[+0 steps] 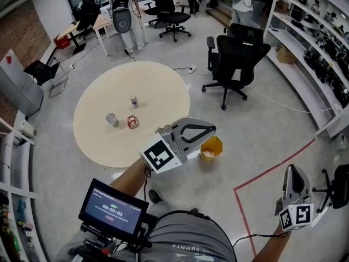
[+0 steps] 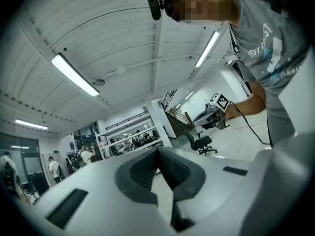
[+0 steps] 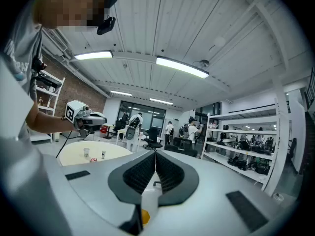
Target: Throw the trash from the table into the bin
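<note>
Left gripper (image 1: 210, 130), jaws together and empty, hangs nearer the crushed red can (image 1: 132, 122) at centre-left than the likewise closed right gripper (image 1: 294, 171).

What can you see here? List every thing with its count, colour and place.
table: one, beige, mid-floor
cup: one, pale grey, on the table
crushed can: one, red, beside the cup
small container: one, silvery, upright on the table
bin: one, yellow, on floor by the table
office chairs: at least two, black, beyond the table
floor tape: one line, red, right
screen: one, black, at person's chest
left gripper: one, grey, shut, near table edge
right gripper: one, grey, shut, above floor, right
</note>
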